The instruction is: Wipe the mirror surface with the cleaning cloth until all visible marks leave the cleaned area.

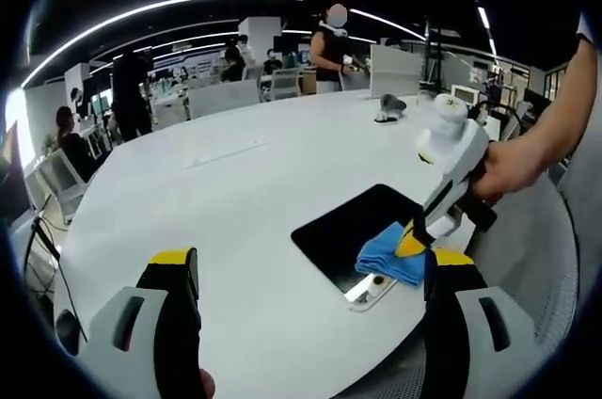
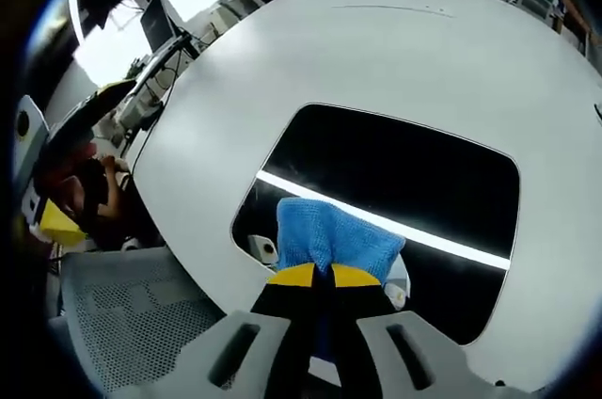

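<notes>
White table point(image 2: 395, 51) bears a dark mirror point(image 2: 423, 183), where the right gripper point(image 2: 315, 275) pinches a blue cloth point(image 2: 329, 234) just ahead of its tips; left gripper point(image 1: 310, 272) jaws spread.

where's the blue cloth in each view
Left gripper view: blue cloth lower right of centre, on the near edge of the dark mirror, under the right gripper.
Right gripper view: bottom centre, shut between the yellow-tipped jaws.
Shared landmark: the mirror on the white table.
</notes>
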{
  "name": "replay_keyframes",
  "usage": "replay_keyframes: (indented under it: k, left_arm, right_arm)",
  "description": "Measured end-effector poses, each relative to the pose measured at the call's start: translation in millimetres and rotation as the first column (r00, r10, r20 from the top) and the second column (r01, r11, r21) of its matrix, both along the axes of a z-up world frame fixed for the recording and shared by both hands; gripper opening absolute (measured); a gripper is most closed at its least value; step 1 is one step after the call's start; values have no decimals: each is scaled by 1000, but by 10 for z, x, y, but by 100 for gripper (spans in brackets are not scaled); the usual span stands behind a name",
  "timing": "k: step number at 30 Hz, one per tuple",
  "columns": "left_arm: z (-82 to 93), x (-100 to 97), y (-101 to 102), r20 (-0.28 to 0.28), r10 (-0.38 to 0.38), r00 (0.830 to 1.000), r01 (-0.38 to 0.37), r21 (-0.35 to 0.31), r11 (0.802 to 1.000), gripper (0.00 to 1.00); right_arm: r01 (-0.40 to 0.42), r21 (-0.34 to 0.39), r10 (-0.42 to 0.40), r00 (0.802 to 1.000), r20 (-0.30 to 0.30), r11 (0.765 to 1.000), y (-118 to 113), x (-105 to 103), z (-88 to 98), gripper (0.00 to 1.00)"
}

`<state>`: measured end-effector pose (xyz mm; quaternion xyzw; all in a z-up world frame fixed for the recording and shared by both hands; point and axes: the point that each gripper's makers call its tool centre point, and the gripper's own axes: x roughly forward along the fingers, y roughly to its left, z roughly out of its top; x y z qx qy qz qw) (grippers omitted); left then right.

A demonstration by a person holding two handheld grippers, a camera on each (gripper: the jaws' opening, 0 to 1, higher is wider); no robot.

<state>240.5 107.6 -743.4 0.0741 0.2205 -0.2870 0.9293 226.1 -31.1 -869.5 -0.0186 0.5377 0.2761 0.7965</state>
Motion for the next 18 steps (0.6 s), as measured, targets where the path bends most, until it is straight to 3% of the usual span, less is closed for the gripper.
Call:
replay_keyframes:
  k: [18]
  left_arm:
    - [-52,11,-18,-5,-8,1000,7,-10,1000,99]
  right_arm:
    - [38,-9,-38,999,6,999,-215,19,4,0]
